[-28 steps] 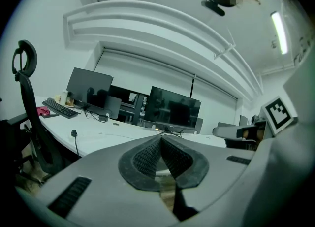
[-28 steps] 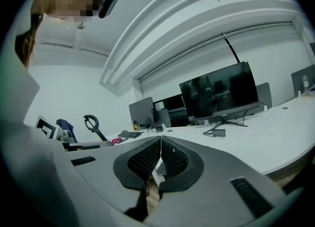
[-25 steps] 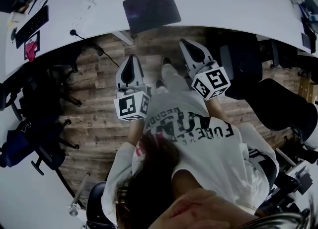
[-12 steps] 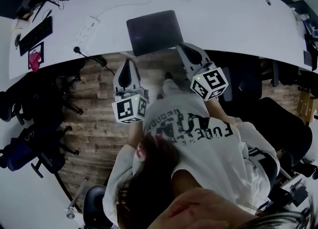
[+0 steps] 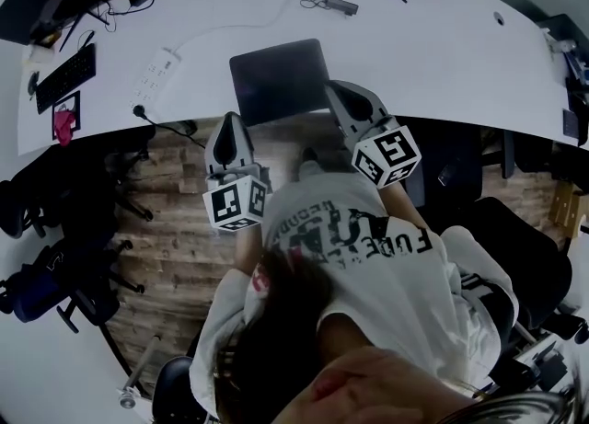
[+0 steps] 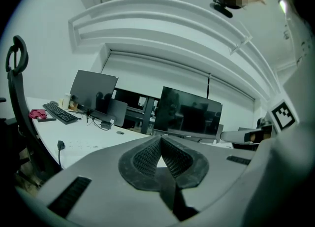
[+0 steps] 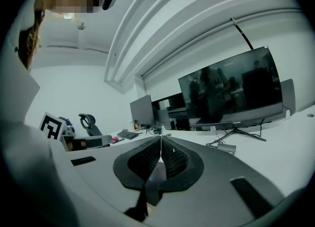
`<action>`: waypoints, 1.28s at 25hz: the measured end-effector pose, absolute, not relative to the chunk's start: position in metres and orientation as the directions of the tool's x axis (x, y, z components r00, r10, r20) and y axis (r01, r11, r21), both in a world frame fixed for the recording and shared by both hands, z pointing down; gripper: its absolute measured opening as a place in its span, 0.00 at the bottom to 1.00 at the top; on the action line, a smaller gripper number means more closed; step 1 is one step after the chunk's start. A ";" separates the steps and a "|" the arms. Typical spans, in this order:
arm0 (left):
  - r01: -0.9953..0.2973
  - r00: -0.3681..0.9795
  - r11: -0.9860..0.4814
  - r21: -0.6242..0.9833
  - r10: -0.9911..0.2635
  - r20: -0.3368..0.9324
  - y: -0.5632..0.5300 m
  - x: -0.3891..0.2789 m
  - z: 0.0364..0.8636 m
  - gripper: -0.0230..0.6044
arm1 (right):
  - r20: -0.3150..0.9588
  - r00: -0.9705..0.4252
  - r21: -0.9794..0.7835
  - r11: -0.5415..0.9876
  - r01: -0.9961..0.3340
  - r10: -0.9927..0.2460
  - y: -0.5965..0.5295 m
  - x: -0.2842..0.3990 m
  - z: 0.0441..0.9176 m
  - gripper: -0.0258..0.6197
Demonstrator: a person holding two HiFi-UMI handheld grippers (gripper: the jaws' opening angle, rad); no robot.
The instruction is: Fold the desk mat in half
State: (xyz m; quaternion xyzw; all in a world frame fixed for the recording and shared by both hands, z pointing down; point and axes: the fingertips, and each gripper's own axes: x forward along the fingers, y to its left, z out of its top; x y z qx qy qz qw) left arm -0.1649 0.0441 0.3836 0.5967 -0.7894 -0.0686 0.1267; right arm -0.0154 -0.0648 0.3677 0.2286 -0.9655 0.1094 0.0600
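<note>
Newbie: Tips wanted for starting this fold? Dark rectangular desk mat lies flat at the near edge of the curved white bench. Left gripper and right gripper are both pinched together with nothing in them, near the mat's front corners.

Oldhand: Spread both sets of jaws first, I'd say. Slip one jaw under each front corner, pinch evenly, lift together, then carry that edge over so the corners meet.

Shirt lettering (upside down, creased) cannot be read.
</note>
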 end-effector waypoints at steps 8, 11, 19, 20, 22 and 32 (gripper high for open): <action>-0.925 -0.270 0.288 0.249 -0.957 0.104 0.013 -0.168 0.381 0.04 | 0.168 -0.887 -0.186 0.870 -0.457 -0.430 -0.097 -0.009 0.370 0.04; -0.924 -0.272 0.289 0.251 -0.957 0.100 0.005 -0.168 0.381 0.04 | 0.174 -0.885 -0.189 0.867 -0.460 -0.432 -0.106 -0.009 0.372 0.04; -0.922 -0.259 0.280 0.265 -0.959 0.114 -0.004 -0.181 0.390 0.04 | 0.204 -0.867 -0.199 0.848 -0.491 -0.455 -0.117 -0.018 0.383 0.04; -0.923 -0.255 0.277 0.267 -0.960 0.114 -0.005 -0.184 0.390 0.04 | 0.206 -0.865 -0.198 0.846 -0.495 -0.458 -0.118 -0.021 0.383 0.04; -0.925 -0.247 0.267 0.270 -0.963 0.108 -0.010 -0.193 0.388 0.04 | 0.209 -0.859 -0.195 0.841 -0.505 -0.467 -0.122 -0.028 0.383 0.04; -0.939 -0.185 0.206 0.276 -0.978 0.100 -0.034 -0.247 0.373 0.04 | 0.195 -0.829 -0.194 0.808 -0.557 -0.525 -0.136 -0.075 0.364 0.04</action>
